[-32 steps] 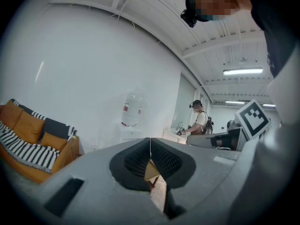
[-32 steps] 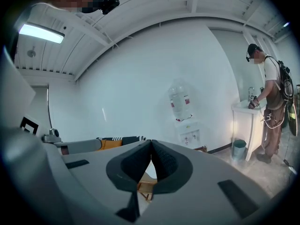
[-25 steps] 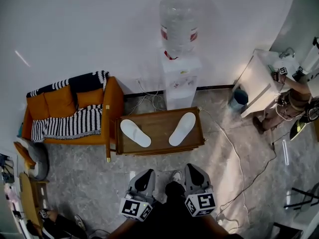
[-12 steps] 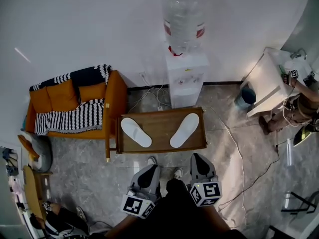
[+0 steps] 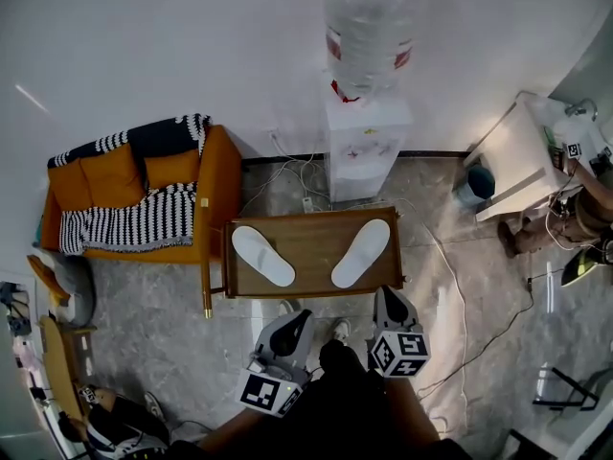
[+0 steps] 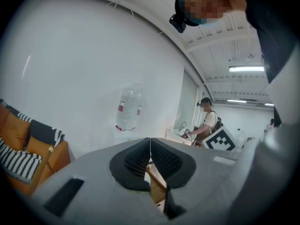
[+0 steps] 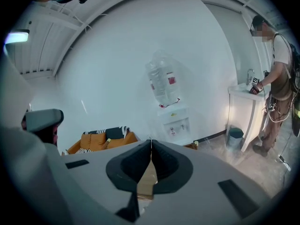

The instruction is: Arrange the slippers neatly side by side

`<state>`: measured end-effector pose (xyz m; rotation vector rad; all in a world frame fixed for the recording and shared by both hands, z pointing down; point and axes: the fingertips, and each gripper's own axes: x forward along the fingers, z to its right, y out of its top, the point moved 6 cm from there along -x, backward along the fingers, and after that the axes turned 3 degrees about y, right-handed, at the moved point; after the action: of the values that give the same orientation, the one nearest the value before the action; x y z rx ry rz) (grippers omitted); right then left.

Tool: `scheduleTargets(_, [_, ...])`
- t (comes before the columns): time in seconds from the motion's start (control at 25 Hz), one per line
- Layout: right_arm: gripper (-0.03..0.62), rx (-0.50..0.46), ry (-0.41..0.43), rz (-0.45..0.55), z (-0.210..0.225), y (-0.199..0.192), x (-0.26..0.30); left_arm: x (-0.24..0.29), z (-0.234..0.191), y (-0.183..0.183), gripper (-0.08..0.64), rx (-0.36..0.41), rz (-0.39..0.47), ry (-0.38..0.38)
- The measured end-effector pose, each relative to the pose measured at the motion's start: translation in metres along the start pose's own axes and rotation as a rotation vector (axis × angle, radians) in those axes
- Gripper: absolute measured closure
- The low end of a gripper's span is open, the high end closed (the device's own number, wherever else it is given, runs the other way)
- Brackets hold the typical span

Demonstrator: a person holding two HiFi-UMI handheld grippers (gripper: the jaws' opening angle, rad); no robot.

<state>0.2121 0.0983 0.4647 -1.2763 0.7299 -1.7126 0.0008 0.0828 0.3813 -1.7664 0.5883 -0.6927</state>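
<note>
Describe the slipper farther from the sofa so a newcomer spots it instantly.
Find the water dispenser against the white wall; a low wooden table stands just in front of it. Two white slippers lie apart on it: the right slipper is at the end away from the orange sofa, while the left slipper lies nearest the sofa.

Bright even indoor light from ceiling strip lamps [image 6: 246, 69]; fisheye bending, dark corners in gripper views.

2 slippers [image 5: 262, 255] apart on table [image 5: 312, 249]
</note>
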Motion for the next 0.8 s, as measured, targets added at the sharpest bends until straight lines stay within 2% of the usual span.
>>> scheduleTargets(0.28, [0.578, 0.041, -0.058, -0.085, 0.022, -0.021, 0.057, 0.006, -0.021, -0.009, 0.543, -0.014, -0.026, -0.004])
scheduleTargets(0.6, [0.577, 0.102, -0.135, -0.223, 0.061, -0.064, 0.127, 0.014, -0.034, -0.008, 0.543, -0.026, -0.044, 0.001])
scheduleTargets(0.8, [0.512, 0.141, -0.164, -0.302, 0.083, -0.091, 0.166, 0.017, -0.04, -0.011, 0.543, -0.031, -0.038, 0.018])
